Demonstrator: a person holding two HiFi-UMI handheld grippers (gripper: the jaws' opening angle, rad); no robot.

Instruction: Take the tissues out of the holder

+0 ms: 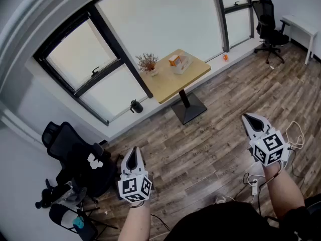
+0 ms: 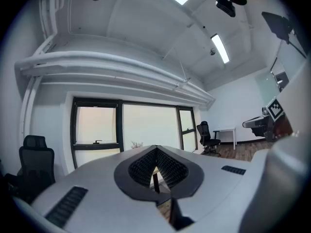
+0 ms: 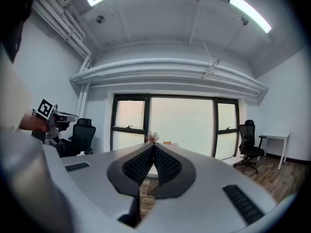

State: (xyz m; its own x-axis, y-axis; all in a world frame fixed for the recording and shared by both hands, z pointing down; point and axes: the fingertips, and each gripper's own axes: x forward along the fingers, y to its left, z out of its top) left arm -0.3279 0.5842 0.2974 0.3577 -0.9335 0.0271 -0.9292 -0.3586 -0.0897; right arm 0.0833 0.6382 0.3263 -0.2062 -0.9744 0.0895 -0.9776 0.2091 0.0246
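A small wooden table (image 1: 193, 77) stands by the window, far ahead of me. On it sit a white tissue holder with an orange piece (image 1: 178, 63) and a small potted plant (image 1: 148, 63). My left gripper (image 1: 133, 153) is held low at the left, jaws shut and empty. At the right, my right gripper (image 1: 249, 118) is also shut with nothing in it. Both point toward the table from a distance. In the right gripper view the shut right gripper (image 3: 153, 145) lines up with the plant (image 3: 153, 138). The left gripper view shows the left gripper (image 2: 156, 149) shut.
Black office chairs (image 1: 75, 159) stand at the lower left, and another chair (image 1: 268, 26) is at the far right beside a white desk (image 1: 303, 26). Cables and a power strip (image 1: 254, 185) lie on the wooden floor by my right arm. A dark object (image 1: 135, 106) sits on the window ledge.
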